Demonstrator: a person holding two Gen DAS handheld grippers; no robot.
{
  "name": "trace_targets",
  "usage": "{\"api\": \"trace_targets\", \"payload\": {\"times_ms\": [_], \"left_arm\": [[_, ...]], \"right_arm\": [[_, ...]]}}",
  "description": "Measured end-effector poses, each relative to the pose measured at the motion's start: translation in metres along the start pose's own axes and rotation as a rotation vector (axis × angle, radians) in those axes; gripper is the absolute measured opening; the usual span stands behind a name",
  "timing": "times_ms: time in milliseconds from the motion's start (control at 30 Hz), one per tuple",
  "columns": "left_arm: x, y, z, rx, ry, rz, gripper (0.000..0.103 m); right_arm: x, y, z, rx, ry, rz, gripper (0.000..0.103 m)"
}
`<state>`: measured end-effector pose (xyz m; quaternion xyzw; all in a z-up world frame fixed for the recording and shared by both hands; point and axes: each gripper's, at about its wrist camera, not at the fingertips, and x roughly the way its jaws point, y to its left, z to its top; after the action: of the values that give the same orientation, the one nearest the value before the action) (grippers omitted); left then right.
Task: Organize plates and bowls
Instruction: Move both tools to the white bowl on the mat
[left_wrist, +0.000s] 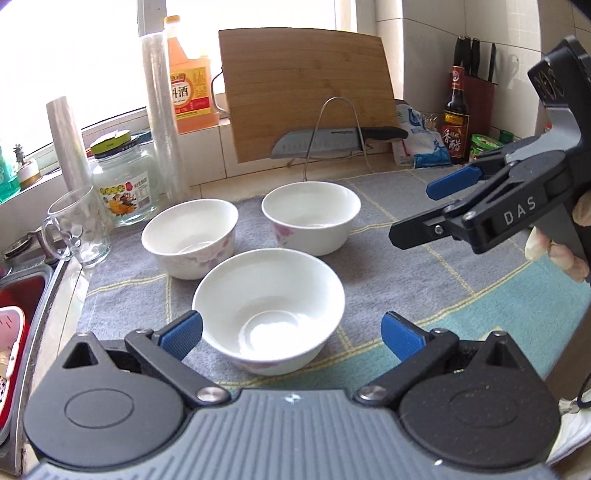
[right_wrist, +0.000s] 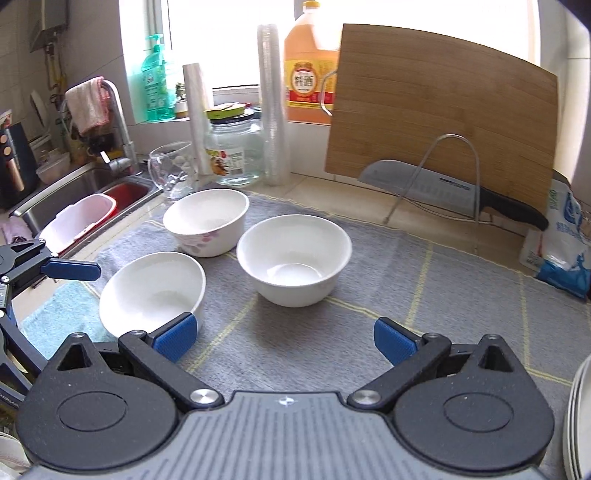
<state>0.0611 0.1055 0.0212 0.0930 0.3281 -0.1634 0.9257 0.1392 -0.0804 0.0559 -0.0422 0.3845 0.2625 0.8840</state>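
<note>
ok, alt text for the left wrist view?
The open left hand-held gripper flanks the nearest of three white bowls on a grey mat. The open right hand-held gripper hovers right; a cutting board stands behind.

Both handheld tools are built alike: a grey ribbed housing with a small diamond mark at its centre, flanked by two round matte-black discs, each topped by a triangular cut-out. Black linkage arms run forward from shiny silver pivot screws and end in blue ribbed pads (left_wrist: 181, 334). From the side, the right gripper (left_wrist: 421, 208) carries white "DAS" lettering on its black body, a small screw near the tip and a grey bracket above. Bare fingers (left_wrist: 561, 254) wrap its handle. The left gripper (right_wrist: 70, 268) shows only partly, with what may be a label at the frame edge.
</note>
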Motion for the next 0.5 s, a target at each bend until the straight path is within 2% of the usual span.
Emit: {"api": "trace_targets", "payload": {"times_ms": [200,367,500], "left_arm": [[0.011,0.013,-0.014,0.016,0.022,0.023,0.102],[0.018,0.019,-0.017,0.017,0.009,0.001,0.101],[0.021,0.019,-0.018,0.020,-0.001,-0.018,0.099]], "right_arm": [[0.026,0.032,0.014,-0.076,0.030,0.104,0.103],[0.045,0.045,0.019,-0.082,0.056,0.168,0.103],[0.057,0.049,0.021,-0.084,0.087,0.206,0.096]]}}
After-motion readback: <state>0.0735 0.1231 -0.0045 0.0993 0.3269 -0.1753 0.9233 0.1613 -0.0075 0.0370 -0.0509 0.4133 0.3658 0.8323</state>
